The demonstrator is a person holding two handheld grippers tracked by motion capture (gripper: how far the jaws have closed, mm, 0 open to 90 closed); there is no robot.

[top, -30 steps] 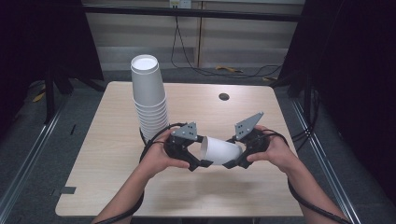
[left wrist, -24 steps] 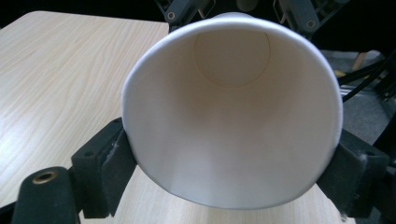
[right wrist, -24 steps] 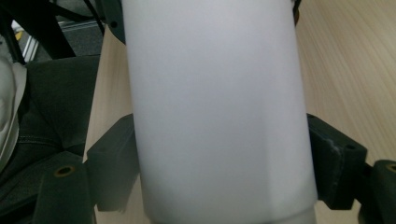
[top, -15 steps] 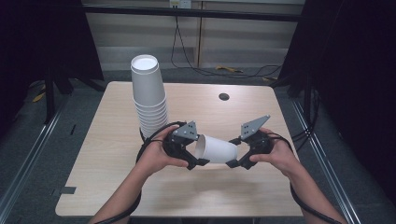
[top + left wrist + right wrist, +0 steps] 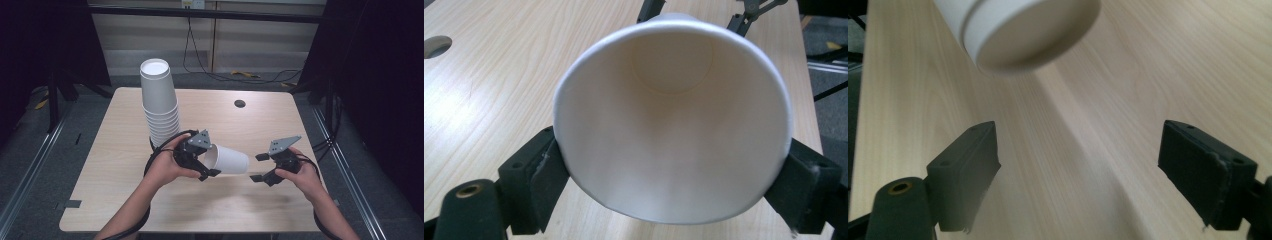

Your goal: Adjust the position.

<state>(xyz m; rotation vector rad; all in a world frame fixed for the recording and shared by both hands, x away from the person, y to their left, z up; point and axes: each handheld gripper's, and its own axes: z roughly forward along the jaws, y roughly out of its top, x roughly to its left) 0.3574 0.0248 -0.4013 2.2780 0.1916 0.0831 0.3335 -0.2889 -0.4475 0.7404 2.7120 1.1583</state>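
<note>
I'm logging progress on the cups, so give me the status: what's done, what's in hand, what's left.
Done: one paper cup is off the cup stack and lies sideways in the left gripper, pads clamped on its rim. In hand: the right gripper hangs open just off the cup's base, holding nothing. Left: probably setting this cup on the table, then the stacked cups, which stand nested.

Table: you work at a pale wood-grain table (image 5: 125, 165) with a dark round hole (image 5: 239, 103) near its far edge.
Floor: grey, with metal rails (image 5: 30, 170) along both sides.
Back wall: light panels (image 5: 150, 35), cables (image 5: 235, 75) trailing below.
Sides: dark curtains (image 5: 385, 75).
</note>
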